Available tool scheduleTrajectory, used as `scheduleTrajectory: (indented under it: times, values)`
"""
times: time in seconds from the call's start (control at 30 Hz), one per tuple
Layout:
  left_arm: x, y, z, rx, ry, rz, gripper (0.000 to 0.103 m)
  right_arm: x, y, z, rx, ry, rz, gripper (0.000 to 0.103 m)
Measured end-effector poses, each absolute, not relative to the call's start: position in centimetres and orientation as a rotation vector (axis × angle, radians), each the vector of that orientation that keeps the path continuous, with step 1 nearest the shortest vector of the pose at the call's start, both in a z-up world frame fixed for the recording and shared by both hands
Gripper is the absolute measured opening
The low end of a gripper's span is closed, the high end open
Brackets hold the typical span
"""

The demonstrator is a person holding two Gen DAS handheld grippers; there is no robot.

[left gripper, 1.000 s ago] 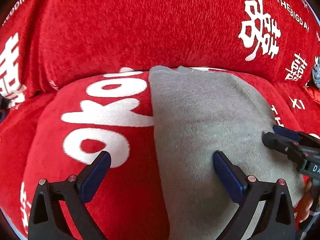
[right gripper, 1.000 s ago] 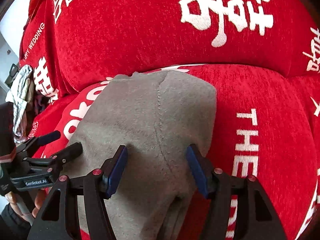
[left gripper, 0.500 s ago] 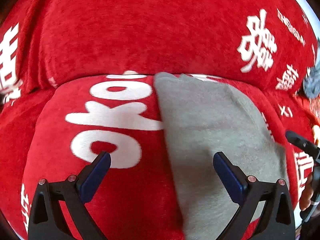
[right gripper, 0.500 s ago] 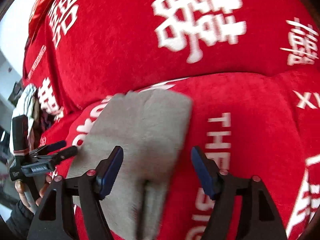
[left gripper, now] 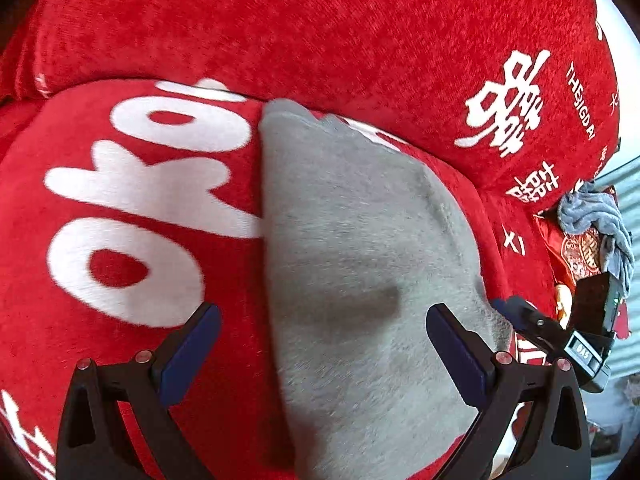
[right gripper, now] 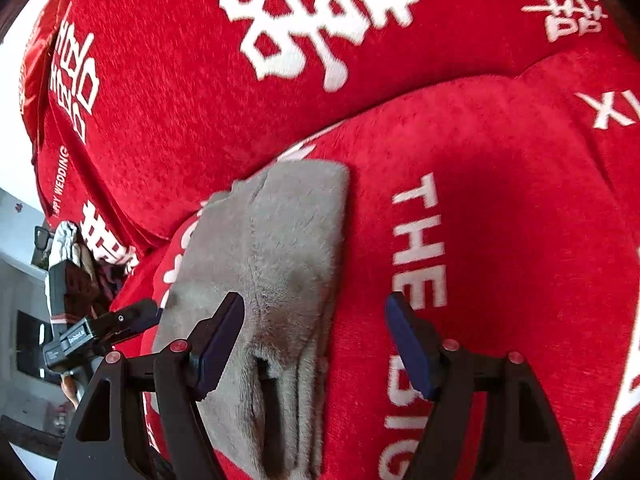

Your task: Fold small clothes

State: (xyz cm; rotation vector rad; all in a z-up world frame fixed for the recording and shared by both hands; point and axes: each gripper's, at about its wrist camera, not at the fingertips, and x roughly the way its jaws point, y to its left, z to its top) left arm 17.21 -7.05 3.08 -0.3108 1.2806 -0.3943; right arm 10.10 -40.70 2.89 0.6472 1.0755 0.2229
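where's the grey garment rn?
Grey garment lies flat on the red cushion, under both grippers: centre-right in left wrist view, centre-left in right wrist view.

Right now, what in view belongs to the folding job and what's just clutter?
Job:
- grey garment, folded, lying on the red sofa cover
- left claw, open above it
- right claw, open, nothing gripped

Lying about:
- blue-grey cloth bunched at the sofa's end
- red printed packet under it

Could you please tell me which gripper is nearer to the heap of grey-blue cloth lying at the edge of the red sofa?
Right. The right gripper reaches past the grey garment just below that grey-blue cloth; the left gripper straddles the garment's opposite edge.
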Motion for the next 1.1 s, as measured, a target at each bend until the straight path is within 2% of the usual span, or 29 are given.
scheduleTrajectory:
  times: [0.2, 0.33, 0.4, 0.47, 0.5, 0.53, 0.57, 0.6, 0.67, 1.1]
  values:
    - [18.0, -8.8, 0.6, -0.278, 1.350, -0.407, 0.103, 11.5, -38.1, 0.1, 0.729, 1.136, 0.320, 0.076]
    - [18.0, -10.3, 0.6, -0.237, 1.333, -0.437, 0.103, 12.3, -36.2, -0.1, 0.701, 1.101, 0.335, 0.077]
    - [17.9, -11.2, 0.7, -0.207, 1.332, -0.466, 0.098, 12.8, -35.4, -0.1, 0.680, 1.101, 0.345, 0.077]
    - [17.7, -11.8, 1.0, -0.167, 1.316, -0.455, 0.085, 13.1, -34.7, 0.1, 0.637, 1.108, 0.367, 0.076]
    - [17.5, -12.0, 1.3, -0.161, 1.305, -0.456, 0.082, 13.2, -34.1, 0.3, 0.601, 1.110, 0.381, 0.072]
    - [17.4, -11.9, 1.5, -0.157, 1.293, -0.453, 0.075, 13.2, -33.6, 0.5, 0.566, 1.113, 0.390, 0.068]
    - [17.3, -11.9, 1.8, -0.151, 1.280, -0.449, 0.067, 13.1, -33.3, 0.6, 0.528, 1.114, 0.386, 0.059]
    - [17.2, -11.9, 2.0, -0.146, 1.269, -0.448, 0.065, 13.0, -33.1, 0.7, 0.508, 1.110, 0.384, 0.051]
    - [16.9, -12.3, 2.5, -0.118, 1.245, -0.440, 0.058, 12.7, -33.1, 1.1, 0.506, 1.087, 0.387, 0.042]
    - [15.3, -13.3, 4.6, 0.008, 1.166, -0.396, 0.051, 11.1, -30.7, 4.5, 0.284, 1.015, 0.328, 0.036]
